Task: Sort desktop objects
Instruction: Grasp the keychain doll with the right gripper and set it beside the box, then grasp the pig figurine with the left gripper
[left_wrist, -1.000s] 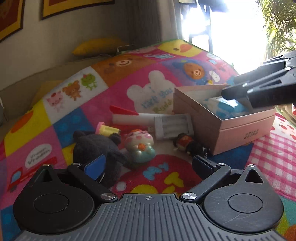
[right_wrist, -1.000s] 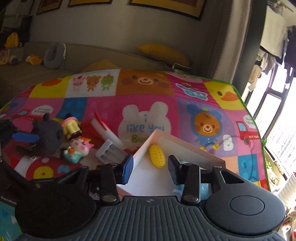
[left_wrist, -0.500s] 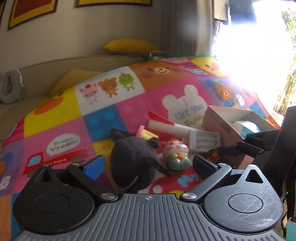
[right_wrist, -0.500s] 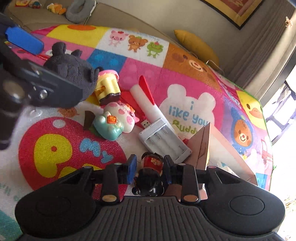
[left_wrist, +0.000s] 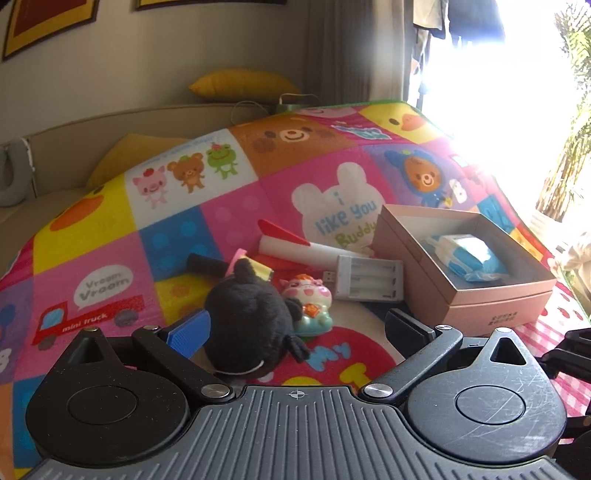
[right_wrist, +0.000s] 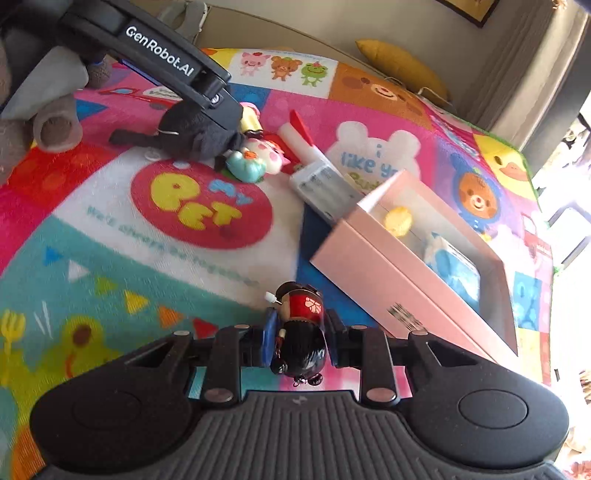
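Red and black, a small doll (right_wrist: 300, 332) sits between the blue pads of the right claw (right_wrist: 300, 341), whose jaws are closing on it just in front of the pink box (right_wrist: 373, 273). The box stands on a bright patchwork play mat (right_wrist: 110, 236) and holds a blue-and-white packet (left_wrist: 467, 256) and a yellow piece (right_wrist: 398, 220). The left claw (left_wrist: 295, 326) is spread wide and holds nothing, a black plush toy (left_wrist: 251, 321) lying between its fingers beside a pink pig figure (left_wrist: 308, 301) and a white battery charger (left_wrist: 369, 277).
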